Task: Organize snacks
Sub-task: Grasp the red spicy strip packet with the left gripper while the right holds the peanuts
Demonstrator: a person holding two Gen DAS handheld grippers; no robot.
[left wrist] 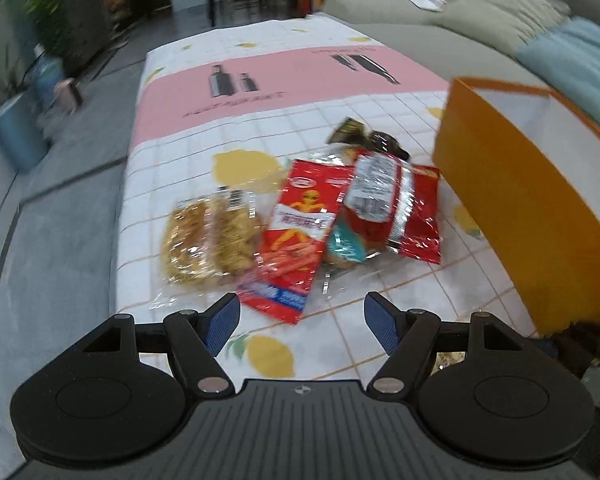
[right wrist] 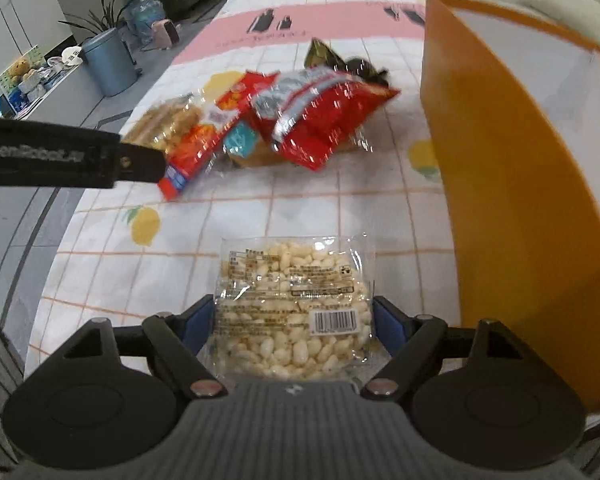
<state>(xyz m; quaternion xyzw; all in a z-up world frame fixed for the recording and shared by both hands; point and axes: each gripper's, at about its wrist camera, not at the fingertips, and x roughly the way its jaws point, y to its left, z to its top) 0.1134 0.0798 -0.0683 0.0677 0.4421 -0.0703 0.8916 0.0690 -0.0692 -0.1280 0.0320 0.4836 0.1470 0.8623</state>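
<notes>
Right gripper (right wrist: 294, 316) clamps a clear pack of puffed rice (right wrist: 294, 304) between both blue pads, jaws wide across its width; best to keep the squeeze light, lift clear of the tablecloth (right wrist: 260, 216), then swing toward the orange box (right wrist: 512, 184) at 2 o'clock. Left gripper (left wrist: 300, 316) hangs apart and empty, the snack pile (left wrist: 300, 216) at its 12 o'clock.

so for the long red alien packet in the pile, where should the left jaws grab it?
Take the long red packet at its near short end, the blue-printed edge, coming from the front. That end juts out of the pile, clear of the clear noodle pack beside it; its far end is tucked under the red chip bag. The left gripper stands open just before it.
</notes>
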